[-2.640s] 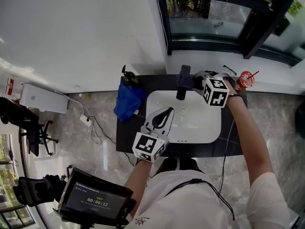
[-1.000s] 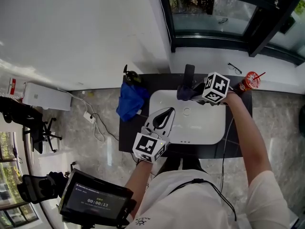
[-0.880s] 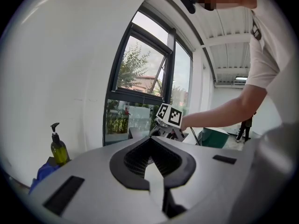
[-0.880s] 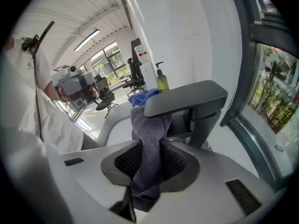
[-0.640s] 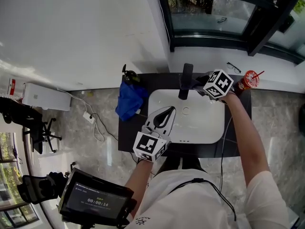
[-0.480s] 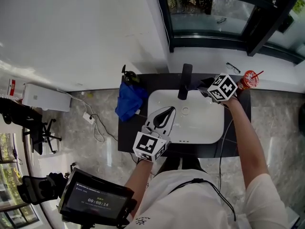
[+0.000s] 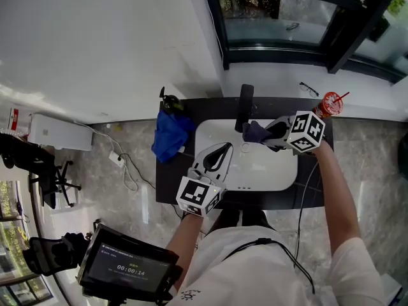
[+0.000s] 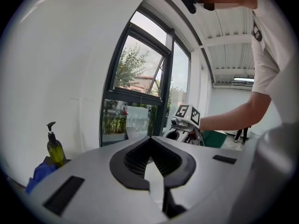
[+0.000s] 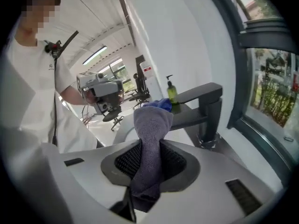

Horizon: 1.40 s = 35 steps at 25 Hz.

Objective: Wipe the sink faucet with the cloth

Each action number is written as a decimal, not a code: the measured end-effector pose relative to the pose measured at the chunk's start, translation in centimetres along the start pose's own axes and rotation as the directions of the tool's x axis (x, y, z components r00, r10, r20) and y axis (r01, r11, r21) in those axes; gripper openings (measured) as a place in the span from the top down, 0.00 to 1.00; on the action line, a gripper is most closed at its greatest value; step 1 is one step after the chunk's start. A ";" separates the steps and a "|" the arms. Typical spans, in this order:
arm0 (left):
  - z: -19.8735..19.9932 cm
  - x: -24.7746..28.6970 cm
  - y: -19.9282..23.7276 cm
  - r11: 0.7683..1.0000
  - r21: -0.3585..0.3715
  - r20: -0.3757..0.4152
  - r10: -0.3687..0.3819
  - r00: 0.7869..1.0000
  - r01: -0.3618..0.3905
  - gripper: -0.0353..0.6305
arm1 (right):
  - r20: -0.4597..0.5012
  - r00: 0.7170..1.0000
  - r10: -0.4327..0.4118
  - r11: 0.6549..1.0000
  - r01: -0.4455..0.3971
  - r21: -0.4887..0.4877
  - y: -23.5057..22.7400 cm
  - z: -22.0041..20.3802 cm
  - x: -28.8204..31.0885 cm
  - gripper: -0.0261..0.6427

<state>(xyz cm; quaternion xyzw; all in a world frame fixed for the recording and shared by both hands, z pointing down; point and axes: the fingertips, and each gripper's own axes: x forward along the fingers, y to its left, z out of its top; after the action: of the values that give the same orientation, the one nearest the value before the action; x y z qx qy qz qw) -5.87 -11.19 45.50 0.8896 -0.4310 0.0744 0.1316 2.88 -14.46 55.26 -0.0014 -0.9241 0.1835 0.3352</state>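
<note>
Faucet point(image 7: 243, 106) stands at the back rim of the sink point(image 7: 205, 131). Left gripper point(image 7: 227, 148) is held level over the near-left rim, jaws pressed together and empty. Purple cloth point(image 7: 254, 131) sits just beside the spout, pinched by the right gripper point(image 7: 270, 132), which is angled downward on an outstretched forearm.

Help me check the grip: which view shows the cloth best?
The right gripper view: the cloth fills the centre, pinched in the jaws of the right gripper. The head view shows only a small dark bunch at the gripper's tip. The left gripper view shows that gripper far off, the cloth indistinguishable.
</note>
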 end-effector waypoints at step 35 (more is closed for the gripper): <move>-0.2 0.8 -0.2 1.000 0.012 0.000 -0.026 1.000 0.026 0.95 | 0.108 0.960 -0.258 0.958 0.239 0.161 -6.6 -1.4 -4.3 0.81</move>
<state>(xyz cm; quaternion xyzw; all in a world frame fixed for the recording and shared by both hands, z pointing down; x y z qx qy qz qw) -5.22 -11.60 45.86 0.8959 -0.4191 0.0751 0.1272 7.90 -20.73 55.82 0.1513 -0.9205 0.2066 0.2950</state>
